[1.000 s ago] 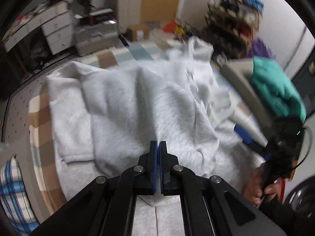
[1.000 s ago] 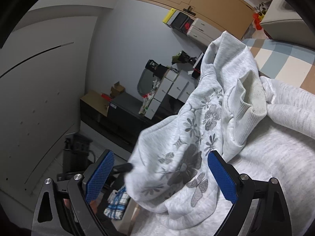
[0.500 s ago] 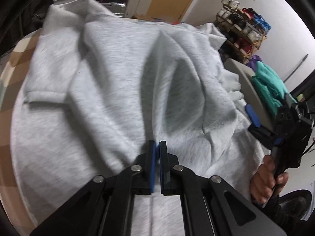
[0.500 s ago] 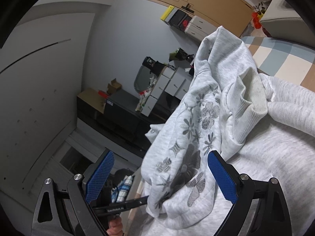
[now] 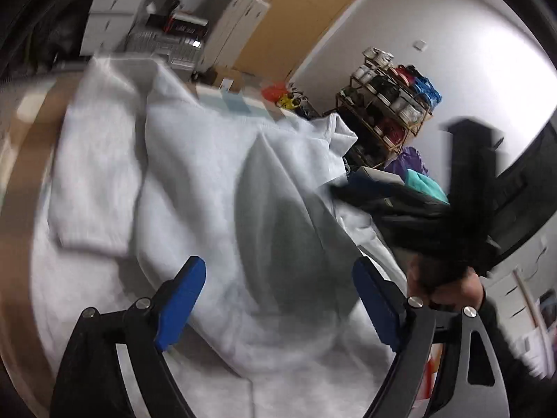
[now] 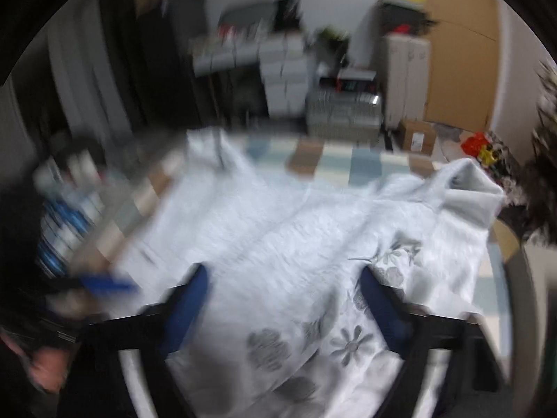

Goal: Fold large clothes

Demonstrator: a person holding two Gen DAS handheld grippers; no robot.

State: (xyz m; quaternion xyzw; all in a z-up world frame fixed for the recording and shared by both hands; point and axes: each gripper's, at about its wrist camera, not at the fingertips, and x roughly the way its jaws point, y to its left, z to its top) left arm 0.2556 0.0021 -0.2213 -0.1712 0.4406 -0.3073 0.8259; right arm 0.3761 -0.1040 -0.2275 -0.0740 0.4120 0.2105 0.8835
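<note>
Your left tongs are opening: the blue pads stand wide at the bottom of the left view with nothing pinched, only a raised ridge of the grey sweatshirt lying in the gap below them. Your right tongs are closing, yet in the right view the pads are apart and press on nothing; the cloth with the flower print runs between and under them, loose as far as the blur lets you see.

So neither tool grips the garment now. The sweatshirt lies spread over the checked table cover, filling the middle of both views. In the left view one part, seemingly a sleeve, lies flat at the left, with its end toward the lower left, and a tall fold stands in the centre. In the right view the ribbed hem or cuff sticks up at the upper right, near the table's far edge.

Judged from this, you are early: the piece is laid out but rumpled, with no clean fold visible. Left to do, it seems: flatten the ridge, bring the sleeves in, and double the body over.

Your other tool shows as a dark blur at the right of the left view, just beside the cloth's edge.
</note>
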